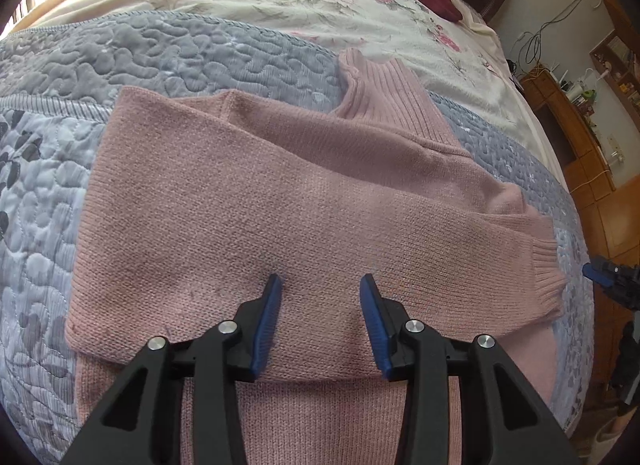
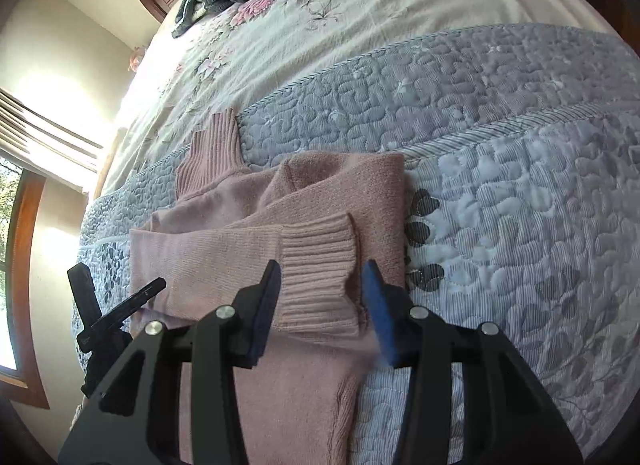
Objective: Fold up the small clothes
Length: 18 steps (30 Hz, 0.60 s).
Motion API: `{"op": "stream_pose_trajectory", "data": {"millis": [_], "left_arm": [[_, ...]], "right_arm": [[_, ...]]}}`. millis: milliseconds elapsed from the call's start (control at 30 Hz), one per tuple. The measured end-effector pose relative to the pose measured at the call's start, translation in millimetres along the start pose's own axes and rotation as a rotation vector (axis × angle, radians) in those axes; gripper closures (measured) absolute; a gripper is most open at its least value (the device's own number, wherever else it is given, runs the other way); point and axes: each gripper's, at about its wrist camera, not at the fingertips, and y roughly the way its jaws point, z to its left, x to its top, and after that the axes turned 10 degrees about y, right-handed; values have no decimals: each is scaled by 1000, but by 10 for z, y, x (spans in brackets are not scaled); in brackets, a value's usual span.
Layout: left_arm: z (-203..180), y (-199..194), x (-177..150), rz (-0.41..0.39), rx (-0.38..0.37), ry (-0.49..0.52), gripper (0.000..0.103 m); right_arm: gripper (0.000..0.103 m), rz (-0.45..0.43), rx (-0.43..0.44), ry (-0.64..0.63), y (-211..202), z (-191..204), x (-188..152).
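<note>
sweater (image 1: 280, 201): pink knit on the bed's grey quilt (image 1: 60, 169), frame centre
done: both sleeves folded across the chest
left: lower body not yet folded up
left hand-held gripper (image 1: 320, 285): jaws apart, empty
right hand-held gripper (image 2: 322, 271): jaws apart astride the ribbed cuff (image 2: 316, 265), no grip

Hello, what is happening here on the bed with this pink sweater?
A person holding a gripper in each hand is folding a pink sweater on a grey quilted bedspread. Both sleeves are already folded across the body, one over the other. The left gripper hangs open over the folded sleeve, holding nothing. The right gripper is open too, its fingers either side of the ribbed cuff. The lower part of the sweater is not yet folded.
</note>
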Motion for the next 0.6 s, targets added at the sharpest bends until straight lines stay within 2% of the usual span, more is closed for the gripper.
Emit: {"op": "stream_pose_trajectory", "data": {"millis": [67, 200, 367, 467, 600], "left_arm": [[-11, -13, 4, -3, 7, -11, 62], [-69, -65, 12, -5, 10, 0, 61], [-44, -52, -48, 9, 25, 52, 61], [-2, -30, -76, 3, 8, 53, 61], [-6, -21, -64, 8, 10, 59, 61]], "right_arm": [[60, 21, -28, -30, 78, 72, 5], [72, 79, -46, -51, 354, 107, -65], [76, 116, -176, -46, 659, -105, -198], [76, 111, -154, -49, 682, -180, -237], [75, 97, -209, -109, 637, -42, -224]]}}
